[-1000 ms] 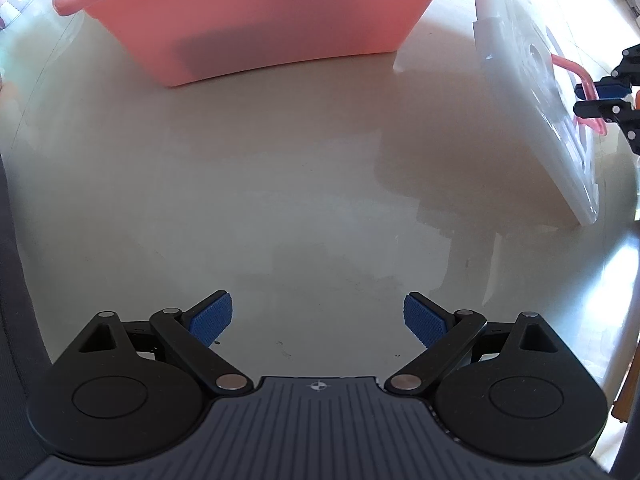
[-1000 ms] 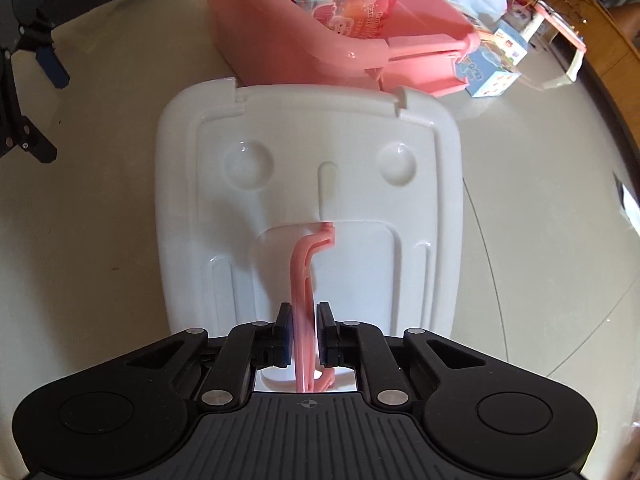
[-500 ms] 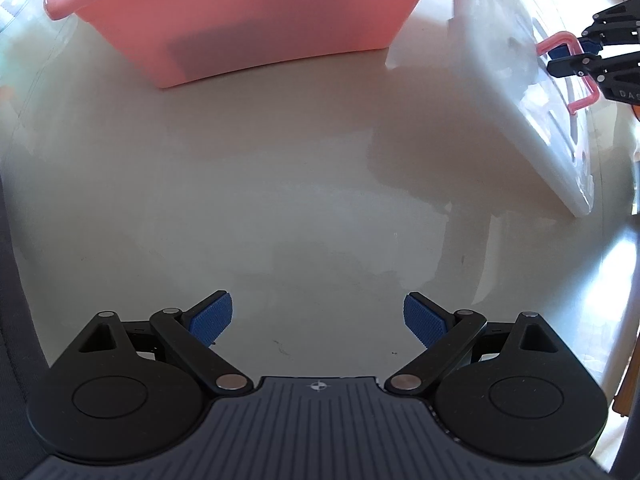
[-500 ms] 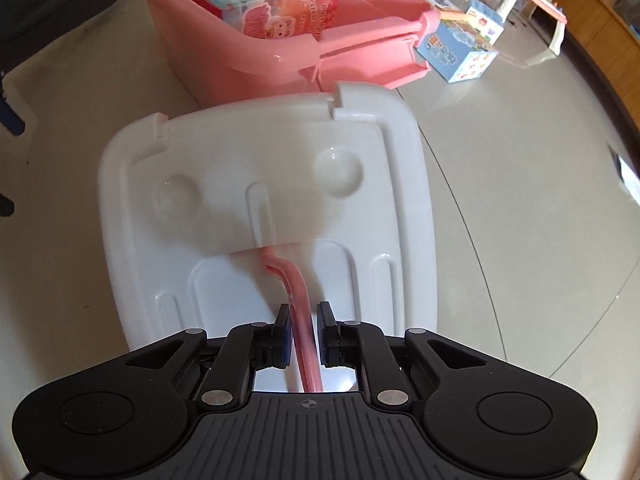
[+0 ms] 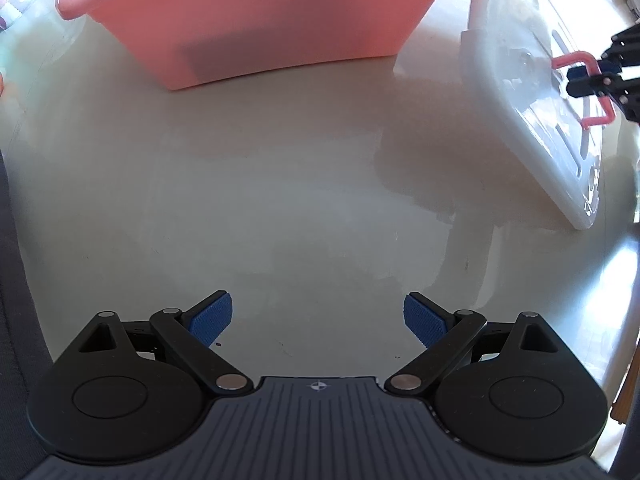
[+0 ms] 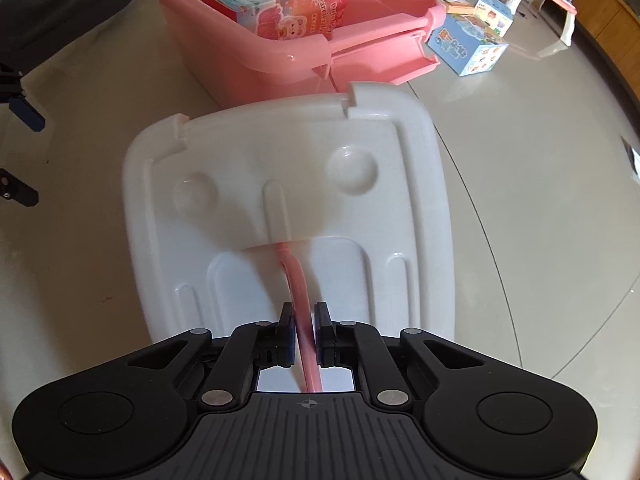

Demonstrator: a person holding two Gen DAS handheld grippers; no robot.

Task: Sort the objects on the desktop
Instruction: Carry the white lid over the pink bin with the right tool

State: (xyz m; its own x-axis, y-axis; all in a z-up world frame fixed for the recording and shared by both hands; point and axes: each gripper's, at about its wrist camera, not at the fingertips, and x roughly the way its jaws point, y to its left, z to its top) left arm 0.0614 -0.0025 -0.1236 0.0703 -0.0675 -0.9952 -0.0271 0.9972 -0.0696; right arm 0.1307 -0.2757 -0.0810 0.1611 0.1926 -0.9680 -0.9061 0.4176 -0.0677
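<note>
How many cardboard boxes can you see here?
3, perhaps more hidden in the far clutter. One box lies inside the pink tub; two blue boxes sit on the floor beyond it.

Pale glossy floor (image 5: 312,208), faint curved seam lines at right. Dark fabric (image 6: 60,4) bunched at upper left, lying on floor. Wooden furniture (image 6: 616,12) along far right edge. Small paper slip (image 6: 632,158) on floor near right edge.

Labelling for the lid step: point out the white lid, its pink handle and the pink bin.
white lid (image 6: 240,152): right wrist view, upper flat panel.
pink handle (image 6: 298,284): right wrist view, bar ahead of the fingers.
pink bin (image 6: 248,60): right wrist view, near wall.
</note>
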